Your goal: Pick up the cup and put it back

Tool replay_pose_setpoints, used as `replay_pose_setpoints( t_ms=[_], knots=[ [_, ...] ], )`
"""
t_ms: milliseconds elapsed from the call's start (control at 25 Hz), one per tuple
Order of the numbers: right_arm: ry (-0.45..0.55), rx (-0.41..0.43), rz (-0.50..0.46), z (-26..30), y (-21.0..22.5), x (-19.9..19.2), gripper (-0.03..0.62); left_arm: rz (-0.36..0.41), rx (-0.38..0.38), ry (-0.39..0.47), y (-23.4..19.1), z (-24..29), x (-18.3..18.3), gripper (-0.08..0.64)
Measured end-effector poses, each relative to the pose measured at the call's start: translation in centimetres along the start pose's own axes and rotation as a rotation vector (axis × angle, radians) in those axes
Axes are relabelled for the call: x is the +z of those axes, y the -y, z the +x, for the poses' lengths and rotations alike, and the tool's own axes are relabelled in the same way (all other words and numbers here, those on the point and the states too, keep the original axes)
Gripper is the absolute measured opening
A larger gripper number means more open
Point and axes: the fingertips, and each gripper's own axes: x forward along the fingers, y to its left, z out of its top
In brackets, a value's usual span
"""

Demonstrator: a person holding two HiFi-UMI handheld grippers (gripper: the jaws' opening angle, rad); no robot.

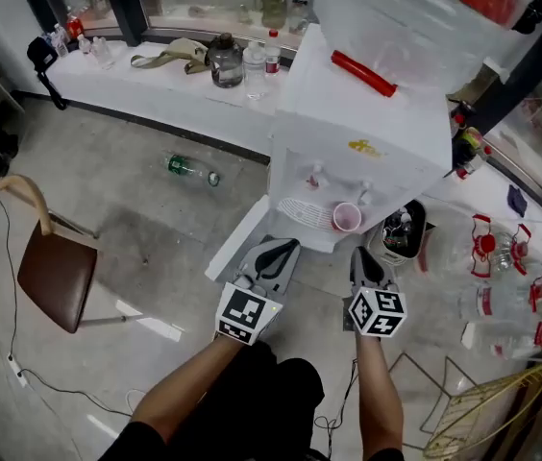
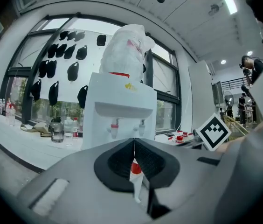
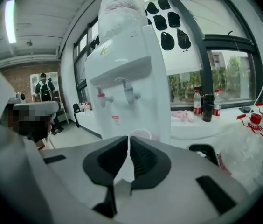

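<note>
Cup (image 1: 346, 217) sits on the drip tray (image 1: 300, 211) of the water dispenser (image 1: 367, 133), just ahead of my right gripper (image 3: 129, 143). Its fingers (image 3: 145, 160) are pressed together on nothing; left gripper (image 2: 134, 146) the same. The cup looks like thin plastic: light, easily crushed, quick to tip. I would take it gently across the mid-wall.

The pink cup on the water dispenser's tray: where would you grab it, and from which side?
Across its side wall, below the rim, coming level from the front. The cup stands upright, mouth up, with the taps overhead and the dispenser behind, so the front looks freest. The right gripper, now shut, is probably nearer.
</note>
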Motion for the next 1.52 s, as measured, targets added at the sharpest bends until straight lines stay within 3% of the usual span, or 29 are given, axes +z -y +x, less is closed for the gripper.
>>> replay_pose_setpoints(
  t_ms=[200, 440, 680, 840, 1240, 1520],
  knots=[
    [-0.087, 0.034, 0.068, -7.7, -4.7, 3.9, -0.003, -0.045, 0.053, -0.067, 3.0, -5.4, 8.2, 0.006],
    [-0.107, 0.047, 0.103, -20.8, -9.8, 12.9, -0.003, -0.095, 0.122, -0.087, 8.7, -14.4, 20.8, 0.006],
    [-0.077, 0.052, 0.084, -33.7, -14.5, 21.1, -0.005, -0.125, 0.141, -0.074, 14.5, -22.9, 30.8, 0.006],
    [-0.024, 0.044, 0.090, -41.0, -16.9, 25.0, -0.005, -0.097, 0.130, -0.045, 18.0, -27.6, 35.7, 0.006],
    [0.138, 0.021, 0.051, -52.0, -23.9, 31.9, -0.005, -0.052, 0.073, 0.044, 20.3, -35.2, 43.4, 0.006],
    [0.185, -0.003, 0.050, -53.7, -26.6, 33.1, -0.005, -0.035, 0.023, 0.043, 20.3, -37.3, 44.3, 0.006]
  ],
)
